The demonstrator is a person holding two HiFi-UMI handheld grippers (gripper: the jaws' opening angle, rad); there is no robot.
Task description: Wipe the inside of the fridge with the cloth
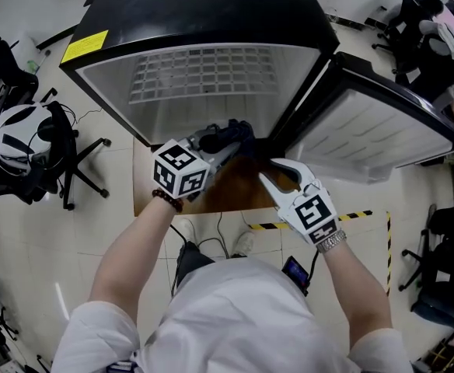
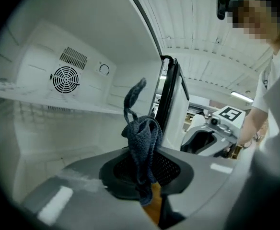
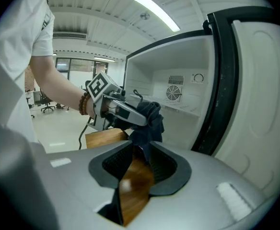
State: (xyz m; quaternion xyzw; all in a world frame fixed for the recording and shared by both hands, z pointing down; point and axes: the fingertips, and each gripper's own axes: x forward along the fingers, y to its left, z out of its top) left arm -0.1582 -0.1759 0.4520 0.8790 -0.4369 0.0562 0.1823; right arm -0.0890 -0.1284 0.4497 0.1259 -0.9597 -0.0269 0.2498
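The left gripper (image 2: 147,178) is gripping the dark blue cloth (image 2: 142,138), its jaws pressing together on the lower part of the fabric while the rest is bunching up above them in a loose loop. It is holding the cloth at the mouth of the open fridge (image 1: 196,22), in front of the white interior, where a round fan grille (image 2: 65,79) is showing on the back wall. The door (image 1: 382,123) is standing open to the right. The right gripper (image 3: 135,169) is hovering just beside the left one with its jaws apart. A tail of the cloth is dangling into the gap between them, though whether it is touching the pads is unclear. A wooden board (image 1: 235,189) is lying below both grippers.
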